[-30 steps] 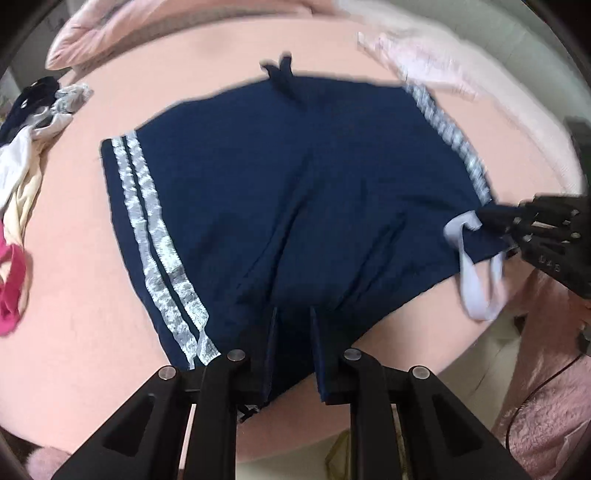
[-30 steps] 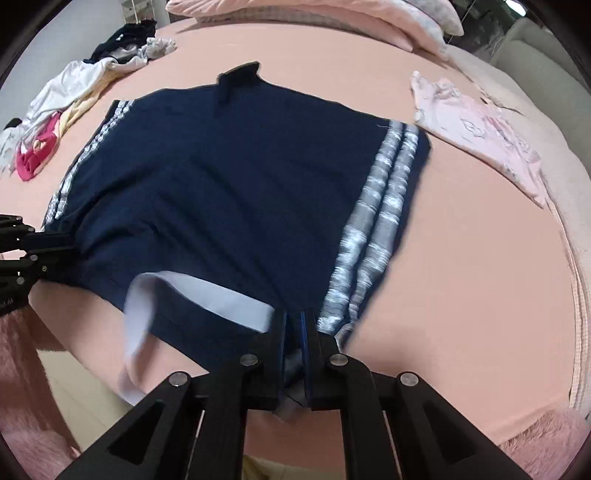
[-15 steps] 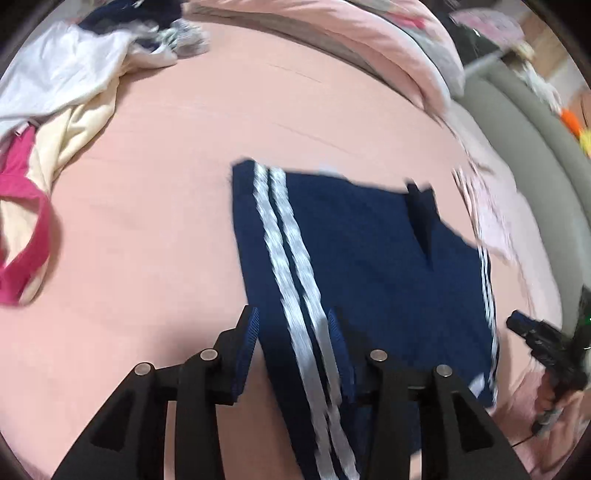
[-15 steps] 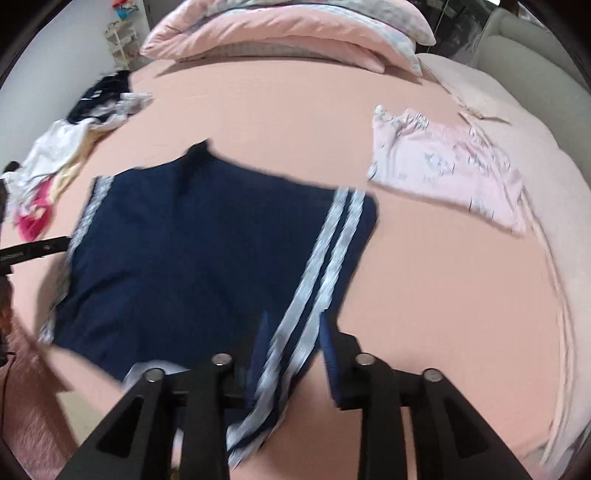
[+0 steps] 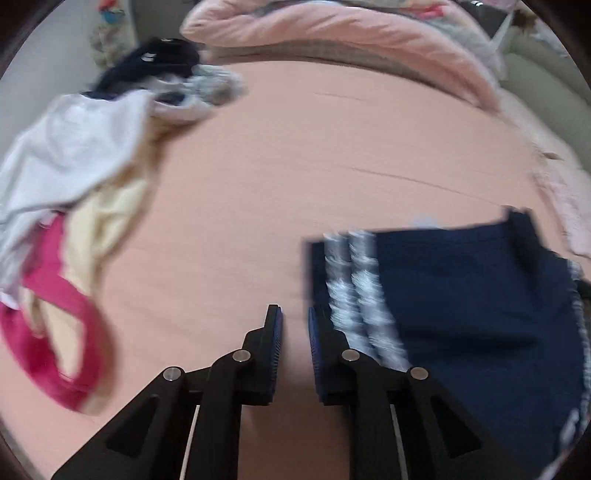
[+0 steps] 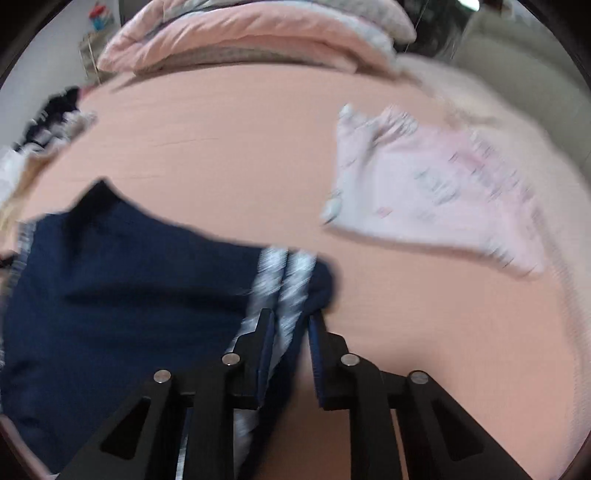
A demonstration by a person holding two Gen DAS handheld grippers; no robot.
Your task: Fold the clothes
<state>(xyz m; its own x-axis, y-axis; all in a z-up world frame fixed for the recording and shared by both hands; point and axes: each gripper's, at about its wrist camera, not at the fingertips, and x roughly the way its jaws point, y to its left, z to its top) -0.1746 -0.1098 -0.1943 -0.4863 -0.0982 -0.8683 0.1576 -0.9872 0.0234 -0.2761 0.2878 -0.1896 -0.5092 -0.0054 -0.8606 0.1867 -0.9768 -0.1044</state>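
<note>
Navy shorts with white side stripes (image 5: 461, 295) lie flat on the pink bed; they also show in the right wrist view (image 6: 129, 280). My left gripper (image 5: 294, 317) is open and empty, just left of the shorts' striped left edge. My right gripper (image 6: 290, 319) is open over the striped right edge of the shorts, holding nothing. Both views are motion-blurred.
A pile of white, cream, pink and dark clothes (image 5: 74, 177) lies at the left of the bed. A folded pale pink garment (image 6: 436, 192) lies to the right. A pink duvet (image 5: 351, 33) is bunched at the bed's far end.
Both grippers let go of the shorts' near hem and opened. Both lifted and swung outward toward the shorts' striped sides, the left one past the left edge.
</note>
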